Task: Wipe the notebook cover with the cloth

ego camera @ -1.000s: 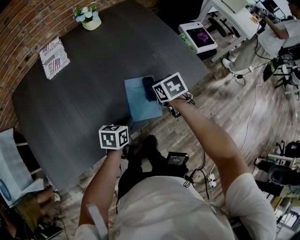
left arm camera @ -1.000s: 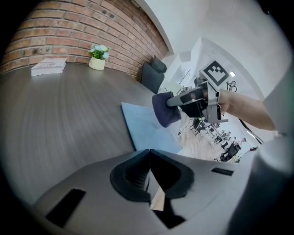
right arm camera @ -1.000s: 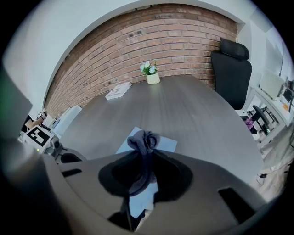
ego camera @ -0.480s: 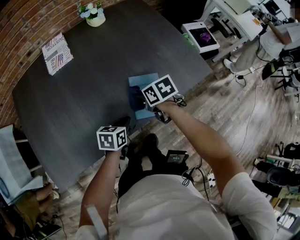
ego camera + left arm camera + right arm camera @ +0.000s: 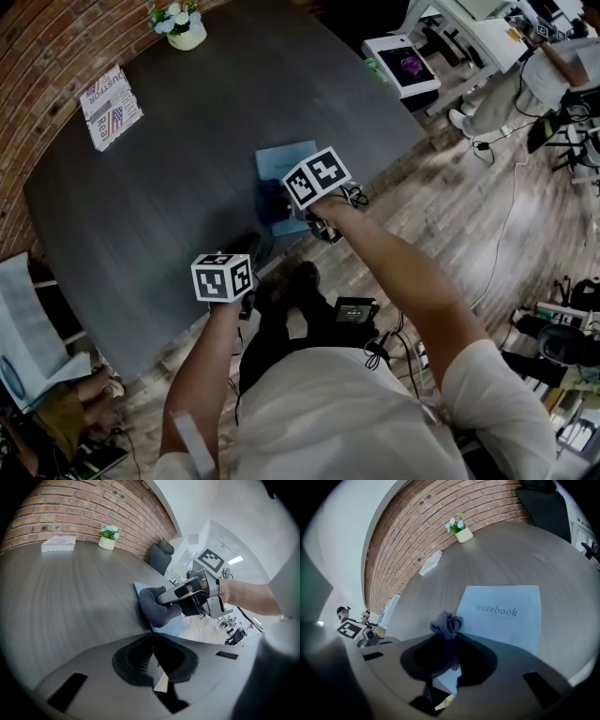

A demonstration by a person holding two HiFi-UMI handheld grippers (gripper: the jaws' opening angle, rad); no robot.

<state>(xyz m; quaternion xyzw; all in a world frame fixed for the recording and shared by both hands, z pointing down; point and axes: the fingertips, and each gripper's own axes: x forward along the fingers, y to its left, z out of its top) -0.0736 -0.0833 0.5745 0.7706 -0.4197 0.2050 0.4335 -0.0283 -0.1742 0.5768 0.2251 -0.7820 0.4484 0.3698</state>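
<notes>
A light blue notebook (image 5: 502,616) lies near the table's front edge, also in the head view (image 5: 281,159), its cover printed "notebook". My right gripper (image 5: 449,646) is shut on a dark grey cloth (image 5: 446,625), pressing it on the notebook's near left corner. In the left gripper view the cloth (image 5: 154,606) bulges under the right gripper (image 5: 161,603). My left gripper (image 5: 153,660) hovers at the table's edge, left of the notebook, jaws shut with nothing between them. In the head view the left gripper (image 5: 246,251) sits below its marker cube.
A small potted plant (image 5: 181,26) and a printed booklet (image 5: 109,106) lie at the far side of the dark round table (image 5: 150,187). A white box (image 5: 403,69) stands beyond the table's right edge. People and desks fill the room to the right.
My right gripper has dragged the cloth across the notebook from its right part toward its near left corner. The left gripper has barely moved.
</notes>
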